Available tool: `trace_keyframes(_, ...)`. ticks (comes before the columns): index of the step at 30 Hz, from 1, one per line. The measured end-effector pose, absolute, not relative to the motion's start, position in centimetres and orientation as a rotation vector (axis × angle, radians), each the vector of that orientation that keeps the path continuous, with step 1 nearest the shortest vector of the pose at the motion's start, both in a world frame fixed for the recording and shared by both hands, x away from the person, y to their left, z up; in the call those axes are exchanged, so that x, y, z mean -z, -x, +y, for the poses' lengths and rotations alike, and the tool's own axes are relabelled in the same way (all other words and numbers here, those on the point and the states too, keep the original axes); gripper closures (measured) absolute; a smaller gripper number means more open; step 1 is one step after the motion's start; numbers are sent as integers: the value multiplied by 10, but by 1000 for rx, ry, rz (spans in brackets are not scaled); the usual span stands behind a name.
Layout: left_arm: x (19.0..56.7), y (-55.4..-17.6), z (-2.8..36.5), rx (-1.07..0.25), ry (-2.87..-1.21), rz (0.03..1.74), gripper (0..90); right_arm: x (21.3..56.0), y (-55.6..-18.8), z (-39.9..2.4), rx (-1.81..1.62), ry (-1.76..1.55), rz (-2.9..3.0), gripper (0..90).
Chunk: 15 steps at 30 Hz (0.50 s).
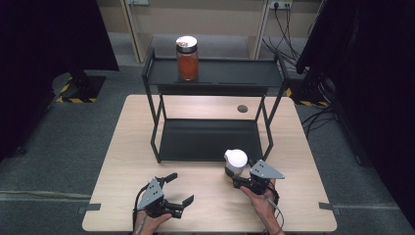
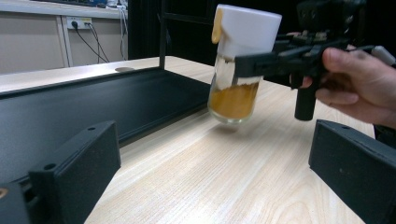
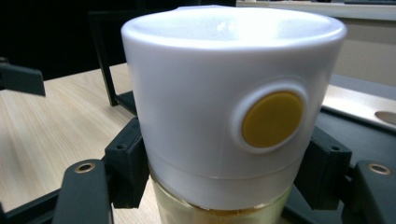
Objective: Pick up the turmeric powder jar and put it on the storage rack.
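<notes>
White-capped glass jar (image 2: 240,65) being clamped below its cap between right gripper (image 1: 243,179) jaws for lifting; left gripper (image 1: 177,191) idling wide, empty.

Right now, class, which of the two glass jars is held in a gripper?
The white-lidded glass jar of yellow powder, clamped by the right gripper; the red-filled jar stands on the rack's top shelf.

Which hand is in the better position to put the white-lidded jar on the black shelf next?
The right. The right gripper is already shut on the white-lidded jar, just under its lid, and holds it tilted beside the black shelf. The left gripper is open, holds nothing and sits farther from the shelf.
</notes>
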<state>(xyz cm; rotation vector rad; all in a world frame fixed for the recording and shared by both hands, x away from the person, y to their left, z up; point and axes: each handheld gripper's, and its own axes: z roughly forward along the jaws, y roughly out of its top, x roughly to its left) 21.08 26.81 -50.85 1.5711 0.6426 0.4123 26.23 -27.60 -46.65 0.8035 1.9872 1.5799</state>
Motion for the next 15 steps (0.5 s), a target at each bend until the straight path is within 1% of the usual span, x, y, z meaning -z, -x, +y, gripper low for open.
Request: trace_keyframes(15,508,-211,268,-414,-1577,641,14,416,-263,-278,-1601,-770,1953,307)
